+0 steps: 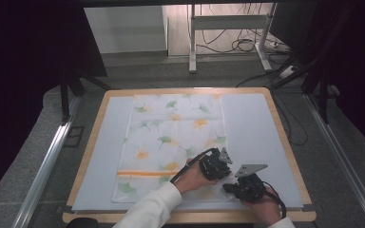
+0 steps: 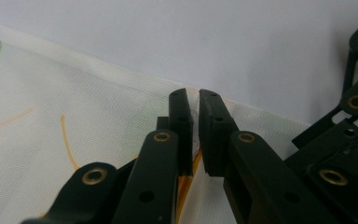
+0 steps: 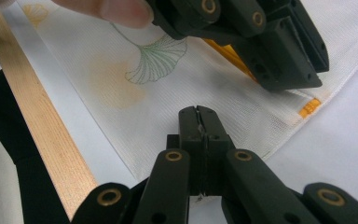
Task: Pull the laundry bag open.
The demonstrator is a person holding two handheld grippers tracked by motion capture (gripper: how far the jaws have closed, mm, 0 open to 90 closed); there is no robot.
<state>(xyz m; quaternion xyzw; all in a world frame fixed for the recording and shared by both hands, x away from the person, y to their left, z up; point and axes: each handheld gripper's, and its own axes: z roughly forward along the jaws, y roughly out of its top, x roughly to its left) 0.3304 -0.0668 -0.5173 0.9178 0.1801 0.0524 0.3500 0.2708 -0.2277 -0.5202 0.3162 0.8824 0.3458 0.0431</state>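
Observation:
A pale cloth (image 1: 171, 137) printed with green and yellow ginkgo leaves lies flat on a white mat (image 1: 252, 128). An orange stripe (image 1: 142, 173) crosses it near my side. My left gripper (image 1: 225, 172) is at the cloth's right edge by that stripe. In the left gripper view its jaws (image 2: 196, 100) stand almost together with the cloth's hem (image 2: 74, 107) pinched between them. My right gripper (image 1: 229, 189) is at the near right corner. In the right gripper view it (image 3: 198, 112) is shut on the cloth (image 3: 135, 93), with the left gripper (image 3: 303, 74) just beyond.
The mat covers a wooden table whose rim (image 1: 285, 142) shows all round and runs close beside the right gripper (image 3: 42, 126). Bare mat (image 2: 214, 42) lies right of the cloth. Beyond the table are a metal stand (image 1: 192, 42) and floor cables (image 1: 237, 45).

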